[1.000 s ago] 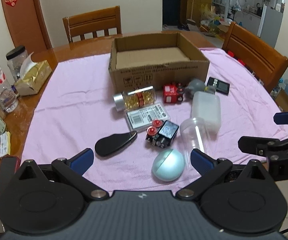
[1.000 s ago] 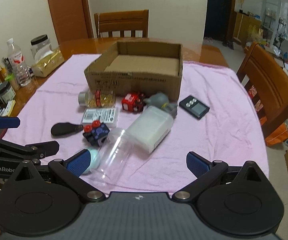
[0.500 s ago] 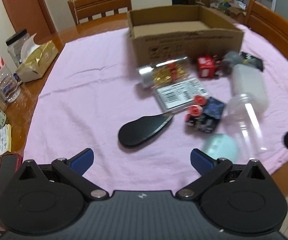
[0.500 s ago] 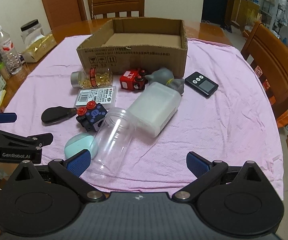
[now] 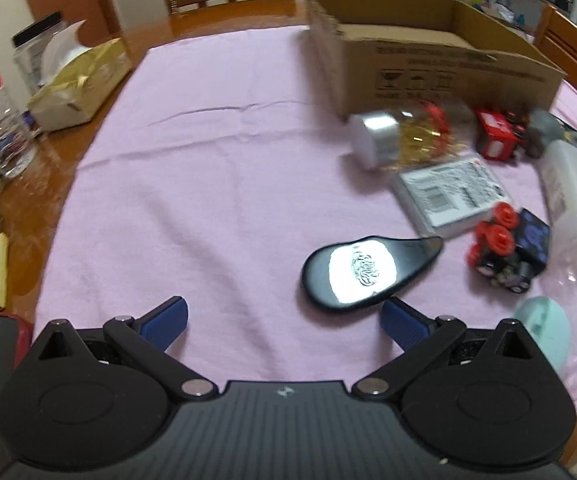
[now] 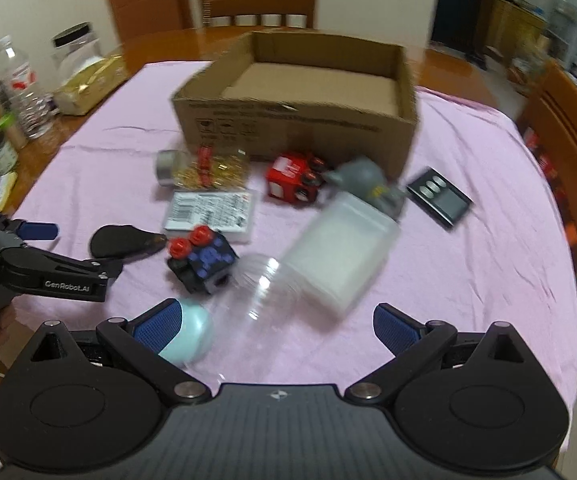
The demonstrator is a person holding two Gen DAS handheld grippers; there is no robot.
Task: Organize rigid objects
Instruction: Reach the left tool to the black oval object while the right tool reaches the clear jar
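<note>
I judge nothing is sorted yet: the cardboard box (image 6: 300, 92) at the table's far edge shows a bare floor, while the white bottle (image 6: 340, 252), clear jar (image 6: 256, 292), black oval case (image 5: 368, 272) and the smaller pieces lie on the pink cloth (image 5: 208, 184) before it. Both my left gripper (image 5: 284, 320) and right gripper (image 6: 276, 320) hang spread wide, holding nothing. Only the right view looks inside the box and shows the timer (image 6: 438, 196); only the left shows the case's glossy top.

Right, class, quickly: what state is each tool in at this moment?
Left tool: open, holding nothing.
Right tool: open, holding nothing.
</note>
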